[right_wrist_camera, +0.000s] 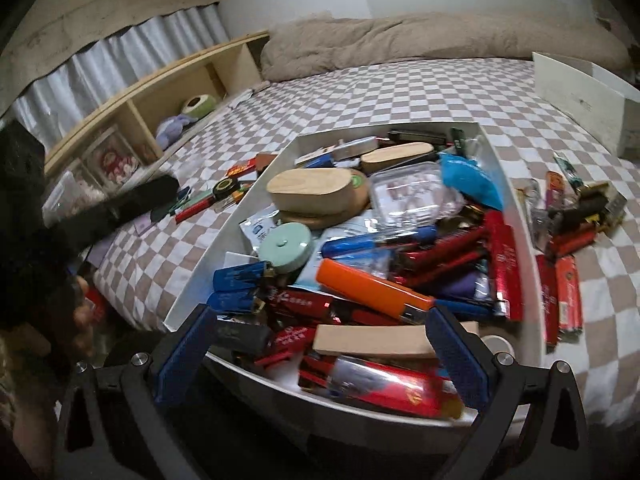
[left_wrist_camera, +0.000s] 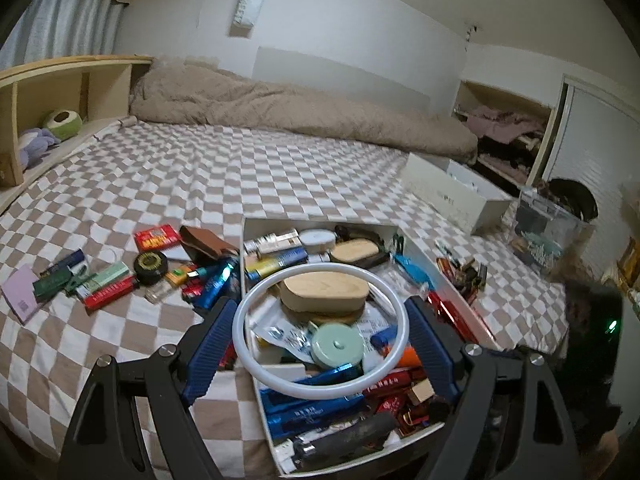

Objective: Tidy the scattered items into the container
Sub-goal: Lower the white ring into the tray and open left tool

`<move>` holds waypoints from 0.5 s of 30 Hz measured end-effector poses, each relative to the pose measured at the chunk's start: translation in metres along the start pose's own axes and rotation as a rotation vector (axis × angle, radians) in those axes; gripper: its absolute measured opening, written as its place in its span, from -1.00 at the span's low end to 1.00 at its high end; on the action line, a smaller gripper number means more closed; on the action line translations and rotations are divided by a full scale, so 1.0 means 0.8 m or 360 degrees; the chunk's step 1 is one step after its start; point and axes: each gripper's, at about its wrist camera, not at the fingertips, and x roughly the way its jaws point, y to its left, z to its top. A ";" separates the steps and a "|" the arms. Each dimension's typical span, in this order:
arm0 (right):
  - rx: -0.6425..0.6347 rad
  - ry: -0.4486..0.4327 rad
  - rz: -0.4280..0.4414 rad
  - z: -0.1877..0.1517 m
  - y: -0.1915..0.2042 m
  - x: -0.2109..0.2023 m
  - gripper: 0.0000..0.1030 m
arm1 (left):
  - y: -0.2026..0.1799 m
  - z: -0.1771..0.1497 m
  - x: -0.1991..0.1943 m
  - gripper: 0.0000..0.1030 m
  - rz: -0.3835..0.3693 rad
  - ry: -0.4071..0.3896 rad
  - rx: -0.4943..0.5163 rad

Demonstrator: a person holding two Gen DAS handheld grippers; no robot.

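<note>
Your left gripper (left_wrist_camera: 320,332) is clamped on a white ring (left_wrist_camera: 320,330): thin, round, smooth plastic hoop, both blue ribbed pads (left_wrist_camera: 210,340) pressing its outer rim at 9 and 3 o'clock. The ring hangs tilted over the white container (left_wrist_camera: 256,364), above its near half. Through the hoop you see a pale wooden oval box (left_wrist_camera: 324,290) and a mint-green round tin (left_wrist_camera: 338,344).

The container sits on the checkered bedsheet (left_wrist_camera: 160,184), already packed: blue packs, red packs, an orange case (right_wrist_camera: 372,290), a clear plastic box (right_wrist_camera: 416,196). In the left wrist view, loose items still lie on the sheet at its 9 o'clock: a red packet (left_wrist_camera: 157,237), a brown wallet (left_wrist_camera: 206,242), a black round tin (left_wrist_camera: 151,266), a green-and-red box (left_wrist_camera: 108,284), a lilac notepad (left_wrist_camera: 20,294). More red packs (right_wrist_camera: 560,296) lie on the sheet at the container's 3 o'clock in the right wrist view.

Your right gripper (right_wrist_camera: 320,352) stands with jaws spread wide, nothing pressed between the pads. It points downward over the container's near rim (right_wrist_camera: 340,412), a tan flat box (right_wrist_camera: 372,344) and a red pack (right_wrist_camera: 384,384) lying in the gap between its fingers, untouched as far as I can tell.

A hand and dark sleeve (right_wrist_camera: 48,264) show at 9 o'clock in the right wrist view.
</note>
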 end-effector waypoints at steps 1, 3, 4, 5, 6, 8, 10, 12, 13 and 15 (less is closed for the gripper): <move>0.0008 -0.0005 -0.0001 -0.001 -0.003 -0.002 1.00 | -0.002 -0.003 0.004 0.65 -0.0004 0.0023 0.0005; 0.0023 -0.0018 -0.0011 -0.001 -0.009 -0.007 1.00 | -0.008 -0.011 0.016 0.65 -0.0008 0.0089 0.0019; 0.0027 -0.0024 -0.0017 -0.001 -0.012 -0.008 1.00 | -0.011 -0.015 0.020 0.65 -0.0004 0.0112 0.0026; 0.0031 -0.0030 -0.0026 -0.002 -0.016 -0.010 1.00 | -0.014 -0.019 0.024 0.65 -0.0001 0.0133 0.0034; 0.0034 -0.0032 -0.0032 -0.003 -0.018 -0.011 1.00 | -0.016 -0.023 0.029 0.65 0.0000 0.0156 0.0041; 0.0049 -0.0025 -0.0051 -0.004 -0.025 -0.012 1.00 | -0.019 -0.029 0.037 0.65 0.0001 0.0192 0.0045; 0.0068 -0.0023 -0.0050 -0.007 -0.031 -0.013 1.00 | -0.020 -0.034 0.041 0.65 0.0003 0.0214 0.0045; 0.0079 -0.0018 -0.0048 -0.009 -0.036 -0.014 1.00 | -0.021 -0.039 0.046 0.65 0.0005 0.0234 0.0040; 0.0079 -0.0017 -0.0050 -0.009 -0.037 -0.014 1.00 | -0.022 -0.040 0.049 0.65 0.0006 0.0241 0.0038; 0.0080 -0.0015 -0.0051 -0.010 -0.039 -0.013 1.00 | -0.022 -0.043 0.053 0.65 0.0012 0.0252 0.0036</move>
